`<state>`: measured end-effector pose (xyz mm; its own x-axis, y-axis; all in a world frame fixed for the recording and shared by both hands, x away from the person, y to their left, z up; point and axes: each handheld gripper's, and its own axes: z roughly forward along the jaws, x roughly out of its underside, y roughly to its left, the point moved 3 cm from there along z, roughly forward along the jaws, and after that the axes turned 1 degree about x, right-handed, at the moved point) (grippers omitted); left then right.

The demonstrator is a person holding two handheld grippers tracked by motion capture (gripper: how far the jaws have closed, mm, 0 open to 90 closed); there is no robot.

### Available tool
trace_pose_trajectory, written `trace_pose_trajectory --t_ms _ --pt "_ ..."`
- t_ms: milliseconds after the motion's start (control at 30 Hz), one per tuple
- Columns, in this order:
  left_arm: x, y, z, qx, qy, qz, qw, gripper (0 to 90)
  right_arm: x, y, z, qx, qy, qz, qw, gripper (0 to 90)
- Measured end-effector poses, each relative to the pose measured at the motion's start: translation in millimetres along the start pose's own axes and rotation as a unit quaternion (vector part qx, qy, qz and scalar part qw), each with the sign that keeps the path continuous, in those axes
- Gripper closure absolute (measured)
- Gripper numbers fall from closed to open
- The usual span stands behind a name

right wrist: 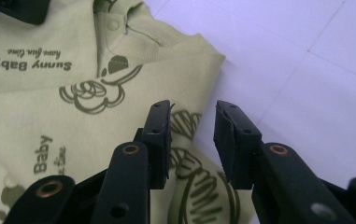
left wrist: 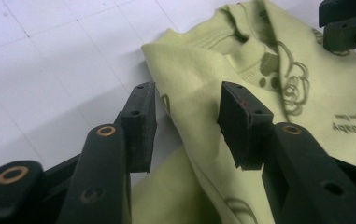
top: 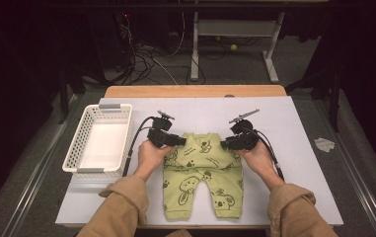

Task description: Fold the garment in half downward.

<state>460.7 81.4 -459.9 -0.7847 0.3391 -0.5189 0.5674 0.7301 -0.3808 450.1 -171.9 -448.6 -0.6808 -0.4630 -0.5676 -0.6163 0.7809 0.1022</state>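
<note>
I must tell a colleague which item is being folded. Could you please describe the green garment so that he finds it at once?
Start from the white table with a white basket at its left side. In the middle of the near edge lies the baby romper, flat, with its two legs toward the person. It is the only cloth item: pale green, printed with dark koala drawings.

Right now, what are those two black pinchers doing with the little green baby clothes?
A person holds a gripper in each hand over a green baby suit lying flat on the white table. The left gripper and right gripper sit at the suit's top corners with their jaws open, not pinching the cloth. A white basket waits at the left.
</note>
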Motion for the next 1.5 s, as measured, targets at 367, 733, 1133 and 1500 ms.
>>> trace_pose_trajectory --t_ms 367,733,1133,1500 --pt "1.2 3.3 14.2 0.030 0.019 -0.020 0.9992 64.3 0.2 -1.4 17.7 -0.024 0.023 0.012 0.9994 86.1" --pt "4.6 -12.2 -4.4 0.031 -0.004 0.019 0.9993 76.7 2.3 10.8 -2.0 -0.017 0.007 -0.027 0.9995 88.9" --pt "17.7 -31.7 -26.9 0.058 -0.017 0.052 0.9968 76.7 13.4 24.9 -26.7 -0.031 -0.016 -0.057 0.9978 88.8" --pt "47.0 -52.5 -37.2 0.074 -0.011 0.078 0.9941 76.4 40.5 38.2 -37.8 -0.049 -0.019 -0.076 0.9957 88.8"
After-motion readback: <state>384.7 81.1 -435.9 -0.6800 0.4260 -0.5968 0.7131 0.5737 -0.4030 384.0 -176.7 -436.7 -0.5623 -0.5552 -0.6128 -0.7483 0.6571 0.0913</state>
